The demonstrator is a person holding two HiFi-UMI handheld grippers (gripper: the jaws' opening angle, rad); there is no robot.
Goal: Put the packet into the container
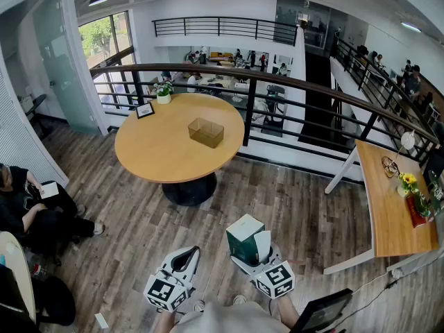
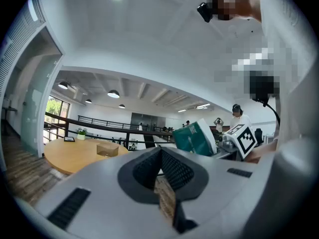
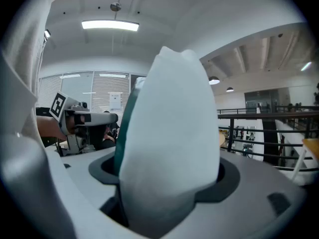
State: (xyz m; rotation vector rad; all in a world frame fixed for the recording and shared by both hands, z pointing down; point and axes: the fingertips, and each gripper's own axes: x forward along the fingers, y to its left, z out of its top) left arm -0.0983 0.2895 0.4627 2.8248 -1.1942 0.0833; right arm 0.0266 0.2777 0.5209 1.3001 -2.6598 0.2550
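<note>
Green-and-white packet sits pinched in my right tongs near me, left tongs pressed together empty, while the clear container waits on the far desk, so carrying and dropping remain.

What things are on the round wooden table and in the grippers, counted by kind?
container: 1
potted plant: 1
framed sign: 1
packet: 1
Total: 4
</note>
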